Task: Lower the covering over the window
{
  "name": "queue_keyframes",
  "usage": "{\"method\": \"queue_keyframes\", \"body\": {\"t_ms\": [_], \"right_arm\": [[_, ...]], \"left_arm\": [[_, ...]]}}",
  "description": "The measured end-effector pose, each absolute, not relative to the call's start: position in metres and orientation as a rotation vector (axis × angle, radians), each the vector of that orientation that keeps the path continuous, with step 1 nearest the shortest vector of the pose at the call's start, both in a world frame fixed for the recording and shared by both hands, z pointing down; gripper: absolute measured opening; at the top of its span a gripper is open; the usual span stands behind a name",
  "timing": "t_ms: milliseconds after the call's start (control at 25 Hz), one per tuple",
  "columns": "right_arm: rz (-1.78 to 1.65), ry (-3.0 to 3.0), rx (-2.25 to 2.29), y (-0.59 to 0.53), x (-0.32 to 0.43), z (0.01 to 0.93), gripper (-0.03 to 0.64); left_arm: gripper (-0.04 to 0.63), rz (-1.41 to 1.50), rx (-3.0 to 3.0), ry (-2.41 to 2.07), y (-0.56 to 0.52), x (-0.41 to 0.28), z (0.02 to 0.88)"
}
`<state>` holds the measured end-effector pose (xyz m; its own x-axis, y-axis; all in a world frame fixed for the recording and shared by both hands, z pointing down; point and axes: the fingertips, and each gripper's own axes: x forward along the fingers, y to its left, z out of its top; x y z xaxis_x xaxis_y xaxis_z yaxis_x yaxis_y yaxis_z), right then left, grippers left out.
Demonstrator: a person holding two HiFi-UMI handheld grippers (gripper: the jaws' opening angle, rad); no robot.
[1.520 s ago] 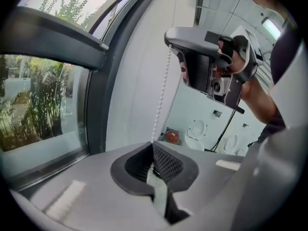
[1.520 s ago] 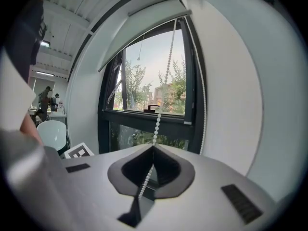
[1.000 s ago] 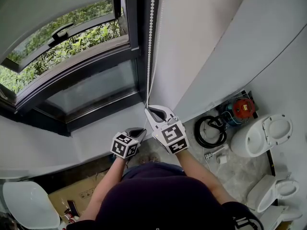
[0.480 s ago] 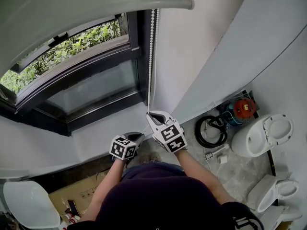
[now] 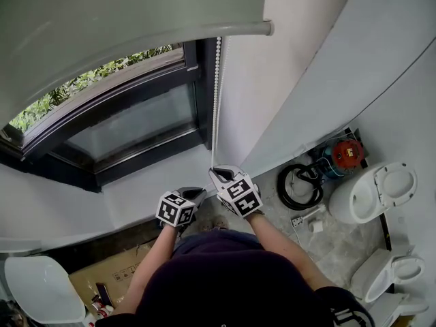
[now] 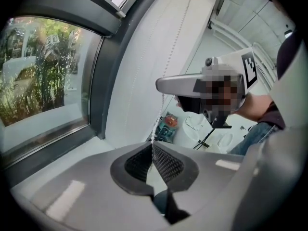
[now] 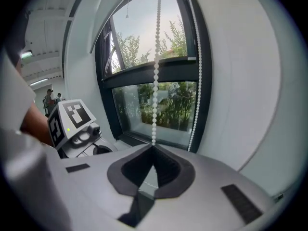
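A grey roller blind (image 5: 129,16) covers the top of the window (image 5: 129,118); its bottom bar (image 5: 204,36) hangs over the upper pane. A white bead chain (image 5: 216,94) drops along the right side of the frame. My right gripper (image 5: 215,173) is shut on one strand of this chain (image 7: 155,81) above the sill, with the beads running straight up from the closed tips (image 7: 153,147). Just below and to the left, my left gripper (image 5: 199,192) is shut on the chain (image 6: 163,93) too, and the strand leaves its closed tips (image 6: 153,144) towards the right gripper (image 6: 161,84).
A white sill (image 5: 146,182) runs under the window. On the floor to the right lie a black coiled hose (image 5: 300,186), a red and blue device (image 5: 343,152) and two toilets (image 5: 371,193). A cardboard box (image 5: 102,278) and a white seat (image 5: 41,291) are at lower left.
The blind's bottom bar has come lower over the window. My right gripper has slid down with the chain towards the left gripper, which has hardly moved.
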<state>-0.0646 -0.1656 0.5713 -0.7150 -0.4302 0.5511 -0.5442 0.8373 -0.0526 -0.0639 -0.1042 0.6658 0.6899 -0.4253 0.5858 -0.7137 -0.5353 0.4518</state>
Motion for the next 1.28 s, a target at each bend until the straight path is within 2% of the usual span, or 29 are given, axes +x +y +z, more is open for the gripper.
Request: {"method": "queue_keyframes", "body": {"t_ms": [520, 600, 720, 840, 1280], "right_arm": [[0.318, -2.441, 0.694, -0.159, -0.058, 0.589, 0.012], [0.316, -2.443, 0.695, -0.158, -0.059, 0.588, 0.012], [0.314, -2.443, 0.696, -0.158, -0.059, 0.589, 0.012], [0.31, -2.444, 0.701, -0.158, -0.058, 0.588, 0.012], [0.339, -2.407, 0.838, -0.165, -0.023, 0.589, 0.012]], "left_arm": [[0.014, 0.519, 2.242, -0.892, -0.11, -0.064, 0.653], [0.028, 0.505, 2.273, -0.897, -0.113, -0.064, 0.64], [0.126, 0.456, 2.323, -0.9, -0.119, -0.061, 0.614], [0.161, 0.411, 2.39, -0.909, -0.126, -0.057, 0.586], [0.169, 0.34, 2.549, -0.851, -0.13, -0.03, 0.533]]}}
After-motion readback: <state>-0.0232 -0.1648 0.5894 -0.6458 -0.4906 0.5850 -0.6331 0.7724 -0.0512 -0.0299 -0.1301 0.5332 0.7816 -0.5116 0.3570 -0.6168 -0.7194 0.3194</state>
